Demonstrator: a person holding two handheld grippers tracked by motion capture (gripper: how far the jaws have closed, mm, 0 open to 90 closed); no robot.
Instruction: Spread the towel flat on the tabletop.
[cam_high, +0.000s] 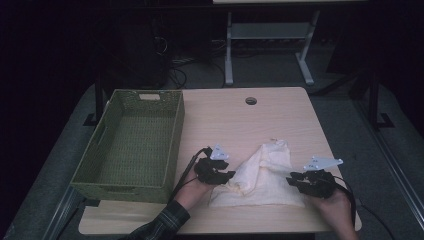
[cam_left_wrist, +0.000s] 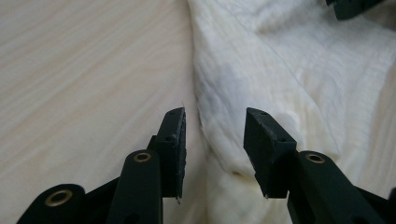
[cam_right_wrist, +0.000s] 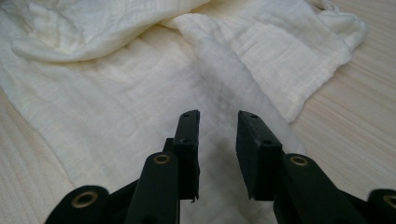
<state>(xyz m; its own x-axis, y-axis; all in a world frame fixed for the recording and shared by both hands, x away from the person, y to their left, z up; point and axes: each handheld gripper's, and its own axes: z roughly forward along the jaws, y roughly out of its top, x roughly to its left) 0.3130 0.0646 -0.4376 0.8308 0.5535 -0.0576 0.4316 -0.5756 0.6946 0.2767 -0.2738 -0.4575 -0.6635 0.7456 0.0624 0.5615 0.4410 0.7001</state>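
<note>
Near the bench's (cam_high: 280, 107) front right corner lies a crumpled cream muslin cloth (cam_high: 265, 175), its long axis running from the front edge back toward the far right, one corner pointing away. At the left edge stands a green woven rectangular basket (cam_high: 131, 145), nothing visible inside. Both hands reach in from the front: the left gripper (cam_high: 226, 175), fingers (cam_left_wrist: 173, 140) parted over the cloth's edge, pinching nothing; the right gripper (cam_high: 292, 180), fingers (cam_right_wrist: 187, 140) parted above cloth.
</note>
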